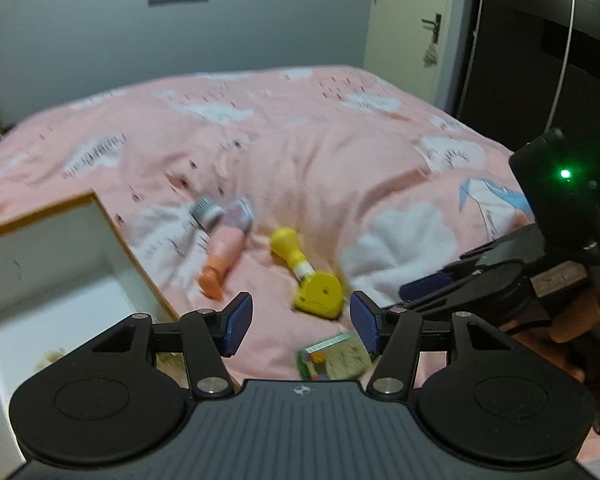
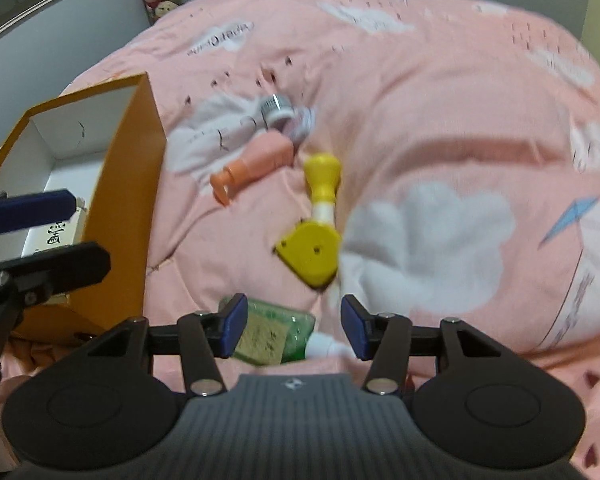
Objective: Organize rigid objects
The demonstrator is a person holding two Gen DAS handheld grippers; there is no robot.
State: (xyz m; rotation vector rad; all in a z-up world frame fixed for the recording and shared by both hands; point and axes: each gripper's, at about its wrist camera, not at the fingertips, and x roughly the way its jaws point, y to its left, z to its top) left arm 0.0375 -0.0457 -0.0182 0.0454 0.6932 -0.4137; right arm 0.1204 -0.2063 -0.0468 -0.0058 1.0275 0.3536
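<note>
Right claw half open and empty over green bottle at lower centre on bed; probably light, stiff, slick plastic, best pinched across flat sides.

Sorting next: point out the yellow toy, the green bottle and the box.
yellow toy (image 2: 310, 254), right wrist view, flat base.
green bottle (image 2: 296, 330), right wrist view, green body.
box (image 2: 130, 184), right wrist view, orange outer wall.
</note>
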